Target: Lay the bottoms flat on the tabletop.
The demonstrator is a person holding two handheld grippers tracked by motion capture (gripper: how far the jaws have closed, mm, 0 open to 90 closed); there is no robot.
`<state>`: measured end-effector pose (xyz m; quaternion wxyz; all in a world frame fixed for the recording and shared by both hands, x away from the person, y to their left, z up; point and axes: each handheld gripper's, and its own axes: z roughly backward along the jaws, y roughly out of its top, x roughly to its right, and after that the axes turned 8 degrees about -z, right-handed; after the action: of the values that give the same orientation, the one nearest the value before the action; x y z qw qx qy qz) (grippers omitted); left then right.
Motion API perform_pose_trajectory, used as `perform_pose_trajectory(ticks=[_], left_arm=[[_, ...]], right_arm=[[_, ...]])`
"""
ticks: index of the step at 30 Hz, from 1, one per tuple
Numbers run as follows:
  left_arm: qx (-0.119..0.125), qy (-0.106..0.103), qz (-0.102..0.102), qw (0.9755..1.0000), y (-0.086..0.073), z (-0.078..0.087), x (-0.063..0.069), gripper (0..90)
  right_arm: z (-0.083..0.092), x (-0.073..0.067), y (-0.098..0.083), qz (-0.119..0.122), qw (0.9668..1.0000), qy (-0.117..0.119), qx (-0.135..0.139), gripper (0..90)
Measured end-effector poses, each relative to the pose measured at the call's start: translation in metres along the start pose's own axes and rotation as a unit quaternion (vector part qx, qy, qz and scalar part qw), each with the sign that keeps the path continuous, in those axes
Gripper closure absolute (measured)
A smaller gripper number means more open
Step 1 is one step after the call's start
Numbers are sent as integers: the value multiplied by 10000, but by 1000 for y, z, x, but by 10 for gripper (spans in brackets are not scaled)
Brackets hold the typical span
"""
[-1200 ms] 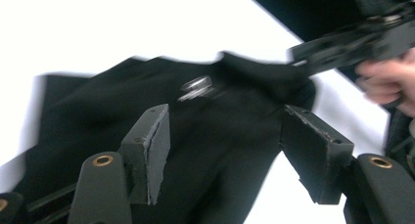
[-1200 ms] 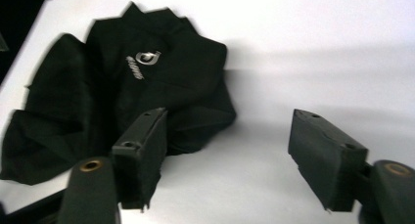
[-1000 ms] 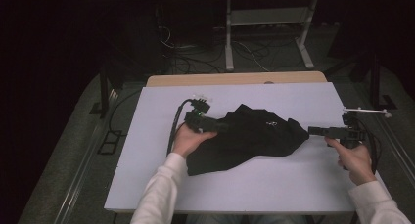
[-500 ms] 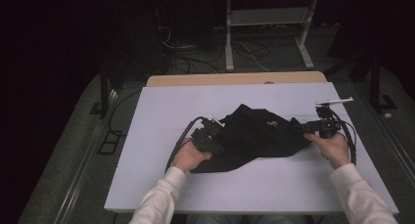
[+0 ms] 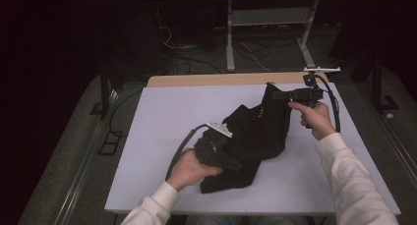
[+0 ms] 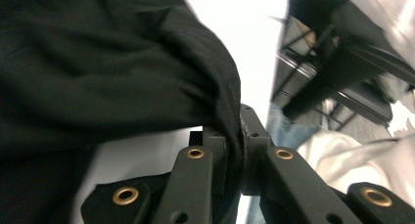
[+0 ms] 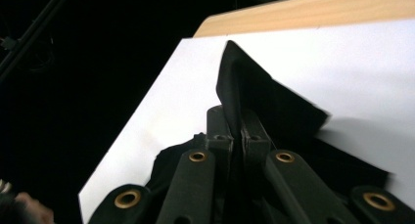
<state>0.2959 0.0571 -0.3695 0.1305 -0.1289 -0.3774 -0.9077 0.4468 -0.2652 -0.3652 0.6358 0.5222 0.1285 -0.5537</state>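
Observation:
A black cloth lies crumpled in the middle of the white-covered table. My left gripper sits at the cloth's near left part, shut on a bunched fold. The left gripper view has the fabric pinched between the closed jaws of my left gripper. My right gripper holds the cloth's far right corner lifted off the table. Its jaws have just been closing, and in the right gripper view my right gripper clamps a standing edge of the cloth.
A strip of bare wooden tabletop runs along the far edge. Beyond it stand a metal frame and loose cables on the dark floor. White table surface lies free to the left and along the near edge.
Both grippers have closed on the cloth. The right one moved left and toward the far edge, lifting its corner. The left one moved nearer and rightward, bunching the fabric.

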Motion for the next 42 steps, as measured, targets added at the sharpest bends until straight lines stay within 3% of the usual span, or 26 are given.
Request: perform_pose_trajectory(ticks=[2,5,7,9,10,12,15,18,21,26,29,31,34,35,36,37,40,42], left_arm=[[-187,-79,-147,9997,5,-23,9,845],[-499,-184,-282,9982,13,-62,15,844],[-647,-238,-343,9970,19,-83,15,844],[-734,-258,-415,9961,25,-99,15,844],[-767,-264,-425,9958,27,-104,15,844],[-755,-330,-406,9958,31,-110,14,843],[-716,-402,-364,9960,32,-114,12,842],[-678,-426,-327,9963,32,-116,10,839],[-625,-413,-311,9967,32,-115,10,834],[-535,-408,-277,9973,32,-110,9,827],[-477,-437,-241,9976,32,-109,7,828],[-448,-448,-243,9977,32,-109,7,827],[-399,-447,-215,9980,32,-110,8,827],[-404,-456,-229,9979,31,-110,7,825],[-397,-465,-225,9979,31,-110,7,823],[-411,-465,-213,9978,31,-110,7,817],[-334,-400,-169,9985,31,-106,6,726],[-184,-229,-162,9994,32,-97,5,640]], right_arm=[[9,12,-5,59,9993,-374,-28,849],[26,45,-20,-178,9970,-753,56,846],[36,66,-31,-246,9914,-1283,-18,786],[47,79,-39,-320,9806,-1931,46,641],[53,82,-42,-348,9766,-2119,136,626],[66,83,-45,-431,9738,-2201,366,584],[71,72,-47,-372,9771,-2040,480,561],[59,60,-49,-324,9817,-1855,288,529],[39,53,-51,-205,9808,-1933,123,512],[12,59,-48,-197,9690,-2463,35,488],[3,65,-45,-216,9595,-2809,39,482],[-3,67,-44,-262,9583,-2844,26,493],[-16,65,-48,-69,9526,-3041,-121,638],[-19,61,-50,168,9459,-3239,-111,750],[-22,59,-51,310,9416,-3350,-165,847],[-24,57,-52,316,9417,-3344,-217,883],[-19,58,-50,167,9462,-3225,-226,894],[-8,59,-48,16,9539,-3001,-53,895]])
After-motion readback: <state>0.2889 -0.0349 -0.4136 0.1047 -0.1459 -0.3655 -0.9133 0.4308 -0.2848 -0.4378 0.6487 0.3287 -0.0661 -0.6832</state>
